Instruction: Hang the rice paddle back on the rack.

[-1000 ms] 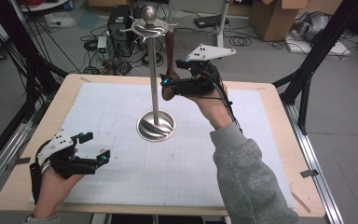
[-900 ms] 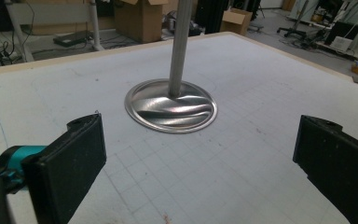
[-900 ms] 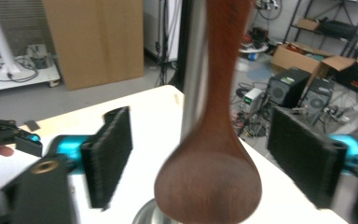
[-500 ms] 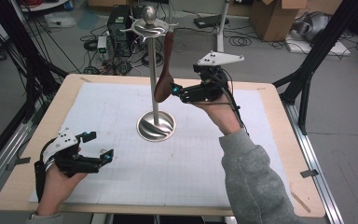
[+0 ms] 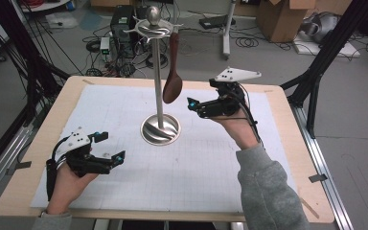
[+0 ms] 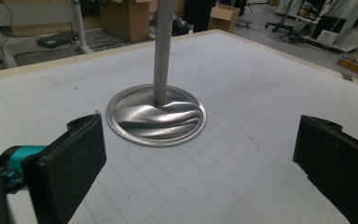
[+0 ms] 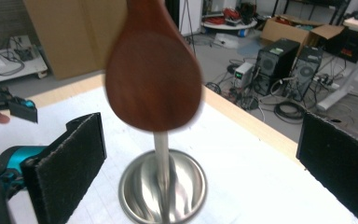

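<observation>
- The right gripper (image 5: 195,106) has its jaws spread wide with nothing between them; they have just been opening, and the wooden spoon (image 5: 172,82) hangs free just beyond them.
- In the right gripper view the spoon's bowl (image 7: 153,77) is blurred, hanging in front of the stand's pole.
- The spoon dangles by its handle from a hook at the top of the steel stand (image 5: 159,72), bowl down, beside the pole.
- The left gripper (image 5: 112,152) has its jaws released too, holding nothing, low over the near left of the worktop (image 5: 100,103).
- Its jaws point toward the stand's round base (image 6: 156,114), which sits well apart from them on the white gridded mat (image 5: 201,163).
</observation>
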A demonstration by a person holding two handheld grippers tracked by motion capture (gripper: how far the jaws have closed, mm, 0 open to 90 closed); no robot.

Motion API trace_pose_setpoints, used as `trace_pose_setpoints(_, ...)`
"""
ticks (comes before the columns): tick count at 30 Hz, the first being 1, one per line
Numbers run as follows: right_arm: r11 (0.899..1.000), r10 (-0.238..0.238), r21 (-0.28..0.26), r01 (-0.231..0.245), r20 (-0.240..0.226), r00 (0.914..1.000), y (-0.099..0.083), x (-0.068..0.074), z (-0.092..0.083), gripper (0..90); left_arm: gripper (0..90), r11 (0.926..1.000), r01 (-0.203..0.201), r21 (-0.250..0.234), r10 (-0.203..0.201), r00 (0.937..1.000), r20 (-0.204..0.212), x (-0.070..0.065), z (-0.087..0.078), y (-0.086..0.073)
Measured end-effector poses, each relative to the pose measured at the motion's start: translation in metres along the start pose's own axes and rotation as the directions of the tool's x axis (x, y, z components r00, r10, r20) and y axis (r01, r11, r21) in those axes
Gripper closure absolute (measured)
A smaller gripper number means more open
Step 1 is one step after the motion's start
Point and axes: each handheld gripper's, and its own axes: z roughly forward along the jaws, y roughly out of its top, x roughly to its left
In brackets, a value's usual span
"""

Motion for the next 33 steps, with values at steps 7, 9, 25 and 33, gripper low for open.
trace_pose_setpoints(7,1.000,0.027,0.011,-0.027,0.017,0.9995,-0.014,-0.008,-0.008,0.0,2.9,1.0000,-0.005,-0.004,0.005,0.9999,0.016,0.000,0.007,0.003)
trace_pose_setpoints(9,0.999,0.029,0.014,-0.030,0.020,0.9994,-0.017,-0.009,-0.010,0.0,2.9,1.0000,-0.003,-0.003,0.003,0.9998,0.019,-0.001,0.009,0.003)
trace_pose_setpoints(25,0.998,0.041,-0.056,-0.043,-0.025,0.9988,-0.050,-0.018,-0.026,0.0,2.9,1.0000,-0.003,0.003,0.003,0.9992,0.040,-0.002,0.019,0.004)
trace_pose_setpoints(33,0.995,0.077,-0.057,-0.078,-0.018,0.9969,-0.073,-0.026,-0.032,0.0,2.9,1.0000,-0.003,0.007,0.003,0.9991,0.042,-0.004,0.019,0.004)
